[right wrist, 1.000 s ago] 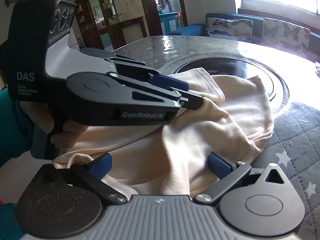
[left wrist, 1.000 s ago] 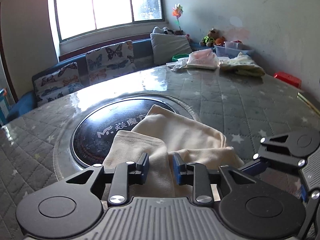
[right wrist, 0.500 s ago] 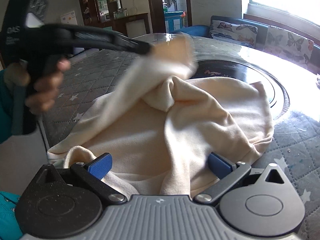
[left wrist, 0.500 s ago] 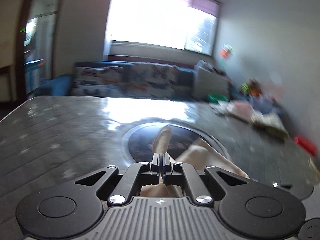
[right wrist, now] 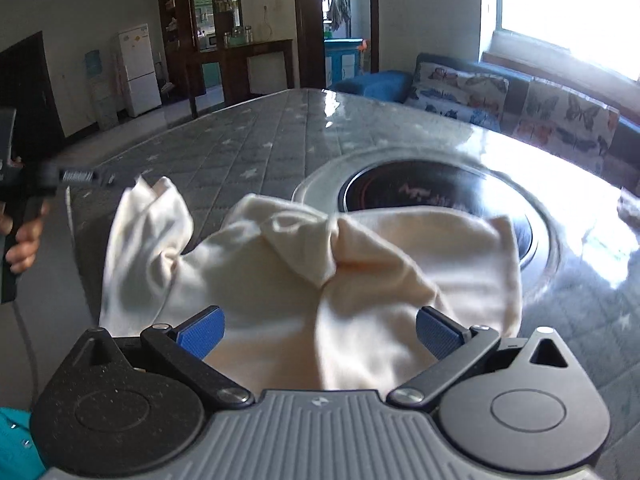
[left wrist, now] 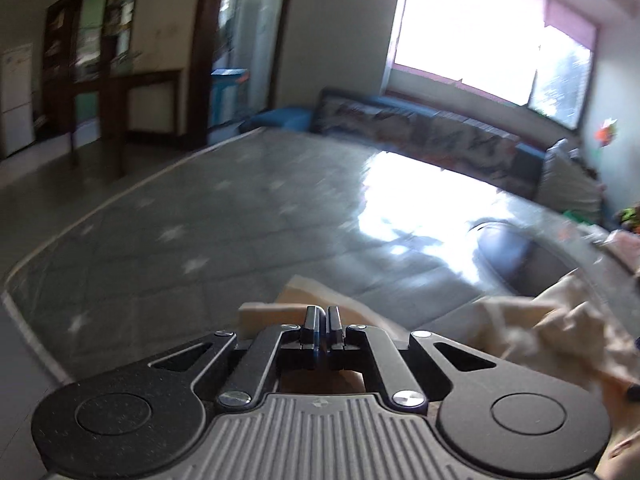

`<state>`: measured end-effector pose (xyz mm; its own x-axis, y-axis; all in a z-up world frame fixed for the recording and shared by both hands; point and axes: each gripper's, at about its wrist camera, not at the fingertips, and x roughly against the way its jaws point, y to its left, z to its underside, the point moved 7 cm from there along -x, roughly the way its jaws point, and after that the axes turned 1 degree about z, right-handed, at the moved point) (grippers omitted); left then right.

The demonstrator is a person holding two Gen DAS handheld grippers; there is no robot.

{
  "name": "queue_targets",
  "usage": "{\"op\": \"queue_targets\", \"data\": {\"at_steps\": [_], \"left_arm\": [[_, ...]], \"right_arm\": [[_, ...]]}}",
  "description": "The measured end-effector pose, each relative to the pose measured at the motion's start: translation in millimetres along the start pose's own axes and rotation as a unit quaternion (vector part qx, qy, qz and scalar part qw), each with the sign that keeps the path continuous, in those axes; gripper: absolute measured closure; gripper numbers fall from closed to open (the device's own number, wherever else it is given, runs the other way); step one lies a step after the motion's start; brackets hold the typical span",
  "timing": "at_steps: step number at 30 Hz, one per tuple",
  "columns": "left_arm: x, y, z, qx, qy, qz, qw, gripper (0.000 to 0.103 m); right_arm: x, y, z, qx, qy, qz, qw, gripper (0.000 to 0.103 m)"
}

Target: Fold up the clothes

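Item: cream garment [right wrist: 360, 272], rumpled mid-bench [right wrist: 256, 136] beside the dark inset disc [right wrist: 420, 192]. Soft, light, limp; best taken at hems. Left gripper [left wrist: 321, 322] fingers pinching one end; right gripper [right wrist: 318, 330] fingers spread.

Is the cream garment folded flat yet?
No. The cream garment lies bunched, one end pulled out by the shut left gripper.

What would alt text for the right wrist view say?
A cream garment lies rumpled on a grey quilted table, between the open right gripper. At far left, the left gripper pulls one corner outward.
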<state>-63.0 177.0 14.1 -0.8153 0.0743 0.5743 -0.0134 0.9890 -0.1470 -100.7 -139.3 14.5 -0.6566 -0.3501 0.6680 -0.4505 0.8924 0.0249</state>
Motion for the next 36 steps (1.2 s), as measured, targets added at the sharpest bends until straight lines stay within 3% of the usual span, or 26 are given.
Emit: {"op": "queue_targets", "data": {"at_steps": [6, 8, 14, 17, 25, 28, 33, 36], "left_arm": [[-2, 3, -3, 0.002, 0.019, -0.024, 0.9995, 0.082], [3, -9, -12, -0.004, 0.011, -0.006, 0.9999, 0.054], [7, -76, -34, -0.065, -0.02, 0.072, 0.995, 0.014], [-6, -110, -34, -0.086, 0.0, 0.126, 0.9883, 0.014], [-54, -154, -21, -0.141, 0.043, 0.152, 0.9774, 0.014], [-62, -157, -12, -0.149, 0.053, 0.156, 0.9751, 0.014], [-66, -160, -7, -0.156, 0.058, 0.163, 0.9724, 0.016], [-70, -165, -3, -0.166, 0.063, 0.168, 0.9696, 0.034]], "right_arm": [[-16, 4, -22, 0.044, -0.005, 0.015, 0.999, 0.009], [-22, 4, -29, 0.049, -0.007, 0.016, 0.999, 0.01], [-44, 4, -37, 0.064, 0.006, 0.007, 0.998, 0.021], [-54, 2, -35, 0.059, 0.014, 0.003, 0.998, 0.033], [-44, -16, -33, 0.017, 0.0, 0.006, 1.0, 0.09], [-28, -27, -32, 0.002, -0.019, 0.018, 1.0, 0.097], [-4, -44, -31, -0.007, -0.036, 0.037, 0.999, 0.097], [6, -49, -31, -0.008, -0.039, 0.031, 0.999, 0.083]]}}
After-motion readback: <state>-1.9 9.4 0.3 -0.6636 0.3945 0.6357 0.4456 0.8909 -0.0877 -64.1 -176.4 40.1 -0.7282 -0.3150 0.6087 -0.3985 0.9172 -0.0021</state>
